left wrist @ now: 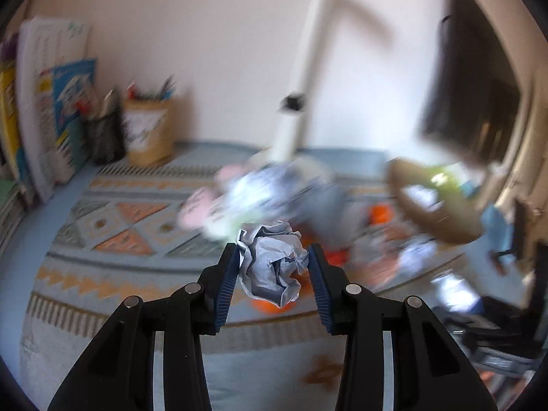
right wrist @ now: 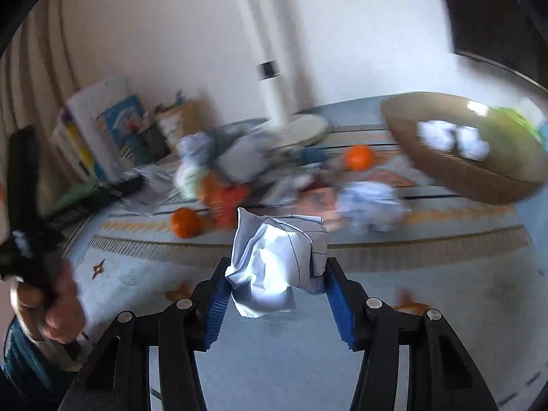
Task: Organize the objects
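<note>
Both tongs are loaded. My left gripper (left wrist: 272,267) has its jaws partly closed on a crumpled paper ball (left wrist: 270,267), held clear above the patterned rug (left wrist: 113,226). My right gripper (right wrist: 275,281) pinches a second crumpled sheet (right wrist: 274,263), lined, with its jaws somewhat wider. The woven basket (right wrist: 479,178), at right on the rug, already holds at least two white paper wads (right wrist: 452,138). Left on the rug: a further paper wad (right wrist: 368,202), two oranges (right wrist: 359,157) and blurred clutter. I judge the sorting partly done; both held balls probably go to the basket.
</note>
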`<action>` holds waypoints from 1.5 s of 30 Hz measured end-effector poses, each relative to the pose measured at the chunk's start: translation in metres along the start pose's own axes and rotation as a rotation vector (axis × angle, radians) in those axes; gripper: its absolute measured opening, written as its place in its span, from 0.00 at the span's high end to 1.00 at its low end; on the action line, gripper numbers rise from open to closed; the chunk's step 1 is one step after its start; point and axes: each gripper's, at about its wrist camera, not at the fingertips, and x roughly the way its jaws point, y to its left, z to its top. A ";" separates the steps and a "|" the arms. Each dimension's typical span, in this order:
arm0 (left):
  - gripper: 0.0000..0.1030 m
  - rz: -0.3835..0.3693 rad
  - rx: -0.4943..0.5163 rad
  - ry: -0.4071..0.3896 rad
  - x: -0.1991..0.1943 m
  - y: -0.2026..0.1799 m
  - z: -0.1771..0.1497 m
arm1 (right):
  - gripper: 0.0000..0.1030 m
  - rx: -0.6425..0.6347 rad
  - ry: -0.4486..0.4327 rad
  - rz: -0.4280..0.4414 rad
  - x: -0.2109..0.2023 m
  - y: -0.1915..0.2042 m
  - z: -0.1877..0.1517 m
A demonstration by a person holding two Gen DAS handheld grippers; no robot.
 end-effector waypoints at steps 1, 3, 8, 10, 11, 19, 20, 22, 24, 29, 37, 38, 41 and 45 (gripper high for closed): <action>0.63 -0.030 0.012 -0.017 -0.004 -0.015 0.009 | 0.49 0.019 -0.014 -0.009 -0.007 -0.013 0.003; 0.63 -0.082 0.041 -0.041 -0.007 -0.043 0.025 | 0.49 0.063 -0.064 -0.042 -0.030 -0.040 0.013; 0.63 -0.230 0.059 0.021 0.033 -0.123 0.053 | 0.48 0.127 -0.195 -0.214 -0.079 -0.104 0.046; 0.63 -0.240 0.099 0.037 0.056 -0.158 0.059 | 0.48 0.159 -0.199 -0.245 -0.084 -0.134 0.057; 0.63 -0.237 0.114 0.037 0.062 -0.169 0.061 | 0.48 0.174 -0.196 -0.254 -0.085 -0.148 0.064; 0.53 -0.182 0.201 0.066 0.121 -0.234 0.075 | 0.29 0.159 -0.143 -0.316 -0.056 -0.183 0.107; 0.49 -0.189 0.219 0.078 0.126 -0.237 0.075 | 0.23 0.155 -0.136 -0.327 -0.052 -0.186 0.109; 0.20 -0.177 0.245 0.102 0.133 -0.241 0.076 | 0.14 0.155 -0.136 -0.346 -0.047 -0.192 0.111; 0.20 -0.195 0.228 0.102 0.128 -0.233 0.077 | 0.14 0.200 -0.136 -0.345 -0.049 -0.204 0.108; 0.20 -0.227 0.142 0.034 0.080 -0.192 0.080 | 0.14 0.231 -0.166 -0.341 -0.070 -0.202 0.094; 0.09 0.090 0.072 -0.085 -0.024 -0.061 0.024 | 0.04 0.231 -0.308 -0.245 -0.098 -0.124 0.058; 0.02 0.155 0.050 -0.091 -0.030 -0.041 0.017 | 0.04 0.229 -0.293 -0.222 -0.091 -0.111 0.054; 0.01 0.390 -0.011 -0.060 -0.029 0.018 -0.004 | 0.04 0.262 -0.208 -0.130 -0.059 -0.087 0.045; 0.01 0.419 -0.111 -0.007 -0.022 0.070 -0.021 | 0.04 0.224 -0.084 -0.101 -0.013 -0.057 0.030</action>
